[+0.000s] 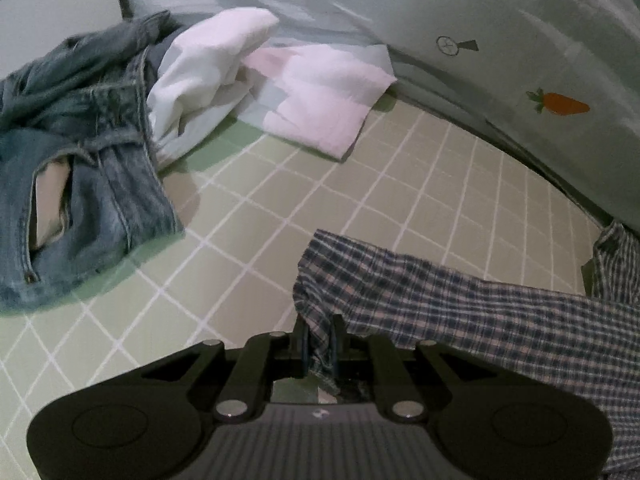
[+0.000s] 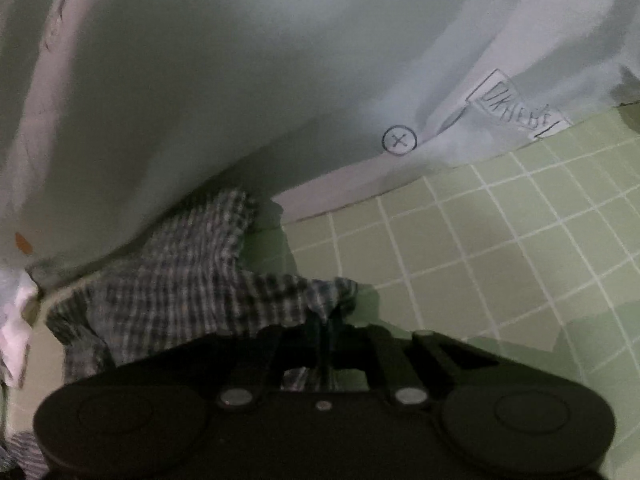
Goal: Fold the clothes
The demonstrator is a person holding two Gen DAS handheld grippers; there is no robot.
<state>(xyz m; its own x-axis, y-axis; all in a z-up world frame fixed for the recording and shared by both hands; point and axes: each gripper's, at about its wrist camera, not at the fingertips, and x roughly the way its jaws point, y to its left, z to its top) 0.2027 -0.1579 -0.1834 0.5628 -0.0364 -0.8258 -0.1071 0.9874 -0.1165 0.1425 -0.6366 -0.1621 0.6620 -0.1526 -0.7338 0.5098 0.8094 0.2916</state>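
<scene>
Plaid shirt: spread on green checked bed sheet, one edge pinched in closed fingers of left gripper, another edge clamped by right gripper. Jeans at 9 o'clock; white-pink garment at 11 o'clock, beside pale duvet.

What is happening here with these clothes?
A person holds a tool in each hand, and both are shut on the same plaid shirt: the left tool and the right tool each pinch part of it above the green checked sheet. Jeans and a white garment lie crumpled nearby, not yet folded.
</scene>
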